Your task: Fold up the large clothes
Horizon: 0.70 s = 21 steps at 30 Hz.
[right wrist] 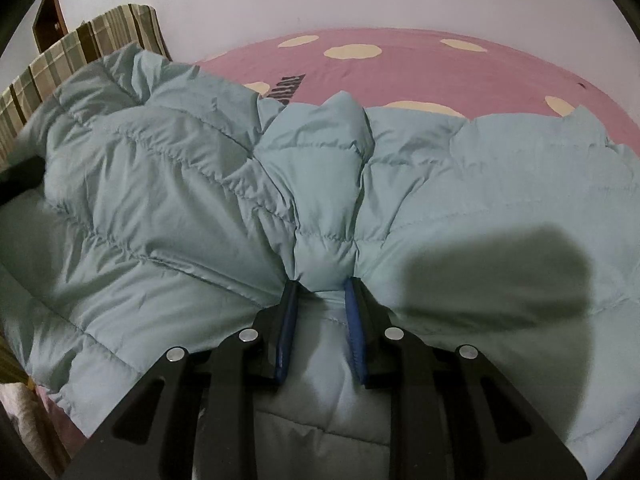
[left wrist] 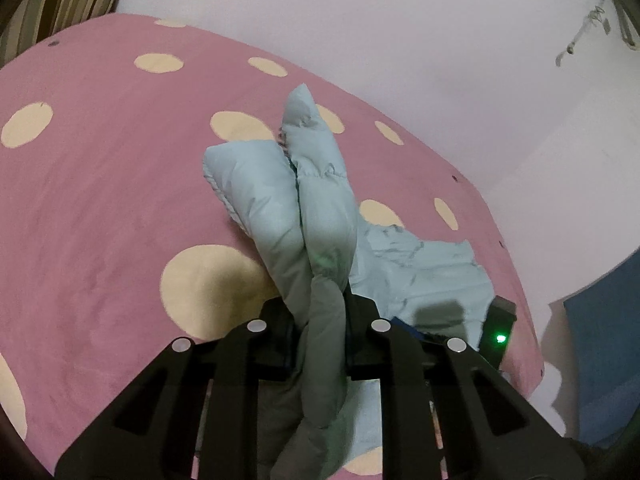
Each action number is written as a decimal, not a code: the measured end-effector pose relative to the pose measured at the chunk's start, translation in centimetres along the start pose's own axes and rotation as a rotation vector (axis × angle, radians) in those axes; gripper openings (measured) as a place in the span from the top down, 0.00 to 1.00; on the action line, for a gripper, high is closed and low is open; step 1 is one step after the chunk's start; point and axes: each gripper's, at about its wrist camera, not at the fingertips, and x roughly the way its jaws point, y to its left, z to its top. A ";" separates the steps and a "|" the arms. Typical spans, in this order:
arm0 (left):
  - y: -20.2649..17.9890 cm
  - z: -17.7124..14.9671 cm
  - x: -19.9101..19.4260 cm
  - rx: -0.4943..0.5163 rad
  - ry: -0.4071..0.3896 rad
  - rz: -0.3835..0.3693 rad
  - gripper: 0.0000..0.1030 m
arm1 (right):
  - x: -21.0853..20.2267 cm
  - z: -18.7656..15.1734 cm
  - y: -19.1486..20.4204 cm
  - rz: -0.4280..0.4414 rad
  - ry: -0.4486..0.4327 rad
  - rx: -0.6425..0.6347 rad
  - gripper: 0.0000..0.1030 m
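**Both tongs clamped on the jacket**

I had the left gripper [left wrist: 320,300] pinched on a bunched fold of the pale blue jacket [right wrist: 440,184], lifted above the pink spotted bedcover [left wrist: 100,200]. My right gripper [right wrist: 322,284] squeezed a puffy ridge where the jacket lay spread across the bed.

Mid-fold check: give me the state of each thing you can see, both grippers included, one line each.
left gripper: shut on a bunched fold of the puffer jacket, lifted off the bed.
right gripper: shut on a pinched ridge of the jacket.
light blue puffer jacket: spread over the bed, rumpled, not yet folded.
pink polka-dot bedspread: flat, partly covered by the jacket.
striped cushion: beyond the jacket, untouched.
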 end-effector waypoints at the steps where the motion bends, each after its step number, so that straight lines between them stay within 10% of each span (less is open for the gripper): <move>1: -0.6 0.1 -0.2 0.005 -0.004 0.000 0.84 | 0.0 0.1 -0.2 0.009 -0.004 0.002 0.76; 8: -6.2 0.8 -1.5 0.064 -0.017 0.003 0.84 | -2.7 -0.2 -1.8 0.097 -0.046 0.063 0.72; 21: -19.1 -0.8 3.2 0.254 0.029 0.067 0.84 | -12.9 -2.9 -11.3 -0.046 -0.172 0.139 0.65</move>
